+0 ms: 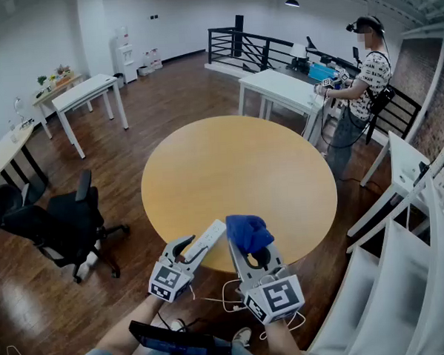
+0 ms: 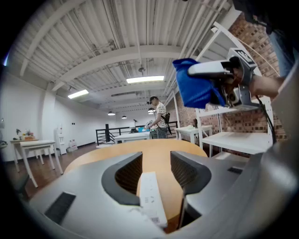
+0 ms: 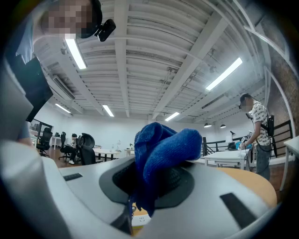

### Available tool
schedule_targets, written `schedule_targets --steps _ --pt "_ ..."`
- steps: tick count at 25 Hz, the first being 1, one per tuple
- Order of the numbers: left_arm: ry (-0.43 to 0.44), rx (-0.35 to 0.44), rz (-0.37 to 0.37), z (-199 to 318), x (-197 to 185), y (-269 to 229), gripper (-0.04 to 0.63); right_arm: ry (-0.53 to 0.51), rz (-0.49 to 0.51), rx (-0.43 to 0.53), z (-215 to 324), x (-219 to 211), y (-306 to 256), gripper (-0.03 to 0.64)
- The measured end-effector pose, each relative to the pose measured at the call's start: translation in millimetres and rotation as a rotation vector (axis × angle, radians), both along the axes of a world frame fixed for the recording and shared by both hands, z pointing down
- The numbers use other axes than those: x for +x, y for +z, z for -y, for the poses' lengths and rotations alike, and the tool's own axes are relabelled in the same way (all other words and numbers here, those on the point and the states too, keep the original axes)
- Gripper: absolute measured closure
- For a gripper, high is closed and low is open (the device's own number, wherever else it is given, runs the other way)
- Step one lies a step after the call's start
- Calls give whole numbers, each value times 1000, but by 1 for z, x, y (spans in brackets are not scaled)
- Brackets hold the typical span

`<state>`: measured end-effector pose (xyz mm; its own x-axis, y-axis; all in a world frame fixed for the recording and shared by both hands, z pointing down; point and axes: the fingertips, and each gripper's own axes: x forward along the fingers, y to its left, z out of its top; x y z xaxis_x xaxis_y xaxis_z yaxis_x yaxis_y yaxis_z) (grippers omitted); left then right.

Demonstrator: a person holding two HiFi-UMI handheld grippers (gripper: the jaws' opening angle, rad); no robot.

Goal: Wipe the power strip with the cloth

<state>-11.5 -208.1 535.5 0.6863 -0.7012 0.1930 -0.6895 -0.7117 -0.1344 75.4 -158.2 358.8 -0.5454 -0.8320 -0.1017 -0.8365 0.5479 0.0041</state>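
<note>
Open room, wood floor, white desks at the edges; round wooden worktop (image 1: 206, 159) bare apart from the work at its near rim. Head view: left gripper (image 1: 190, 249) has the white power strip (image 1: 209, 237) running out from it over the worktop edge; right gripper (image 1: 250, 247) just beside it carries the blue cloth (image 1: 248, 231), bunched. Left gripper view: fingers (image 2: 128, 173) partway apart with the strip between them, lying against one finger while worktop shows at the other, so no pinch visible. Cloth hangs high and clear of the strip. Right gripper view: fingers (image 3: 119, 179) closed on the cloth, strip glimpsed below. Judged step: approach, wiping contact not yet made. Next move calls for firming the left hold, then lowering the cloth onto the strip's top face.
</note>
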Motion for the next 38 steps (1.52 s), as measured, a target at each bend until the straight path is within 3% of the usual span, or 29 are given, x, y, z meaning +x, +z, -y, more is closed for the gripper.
schedule_targets --steps 6,11,15,22,26,32,38 --pt "-109 -147 33 10 -21 75 295 -6 -22 -2 0 3 4 545" --pt "-164 -235 46 16 -24 118 279 2 -27 -23 1 10 9 545" --pt "-216 -249 43 24 -27 135 279 -5 -35 -33 5 8 15 545" --pt "-221 -277 40 33 -16 151 279 -12 -36 -56 19 10 23 545" --pt "-240 -254 65 35 -15 157 278 -15 -36 -72 25 13 27 545" --pt "-210 -257 104 36 -14 157 293 -32 -23 -85 29 9 33 545" --pt "-190 -310 115 35 -14 157 302 -38 -16 -91 26 8 35 545"
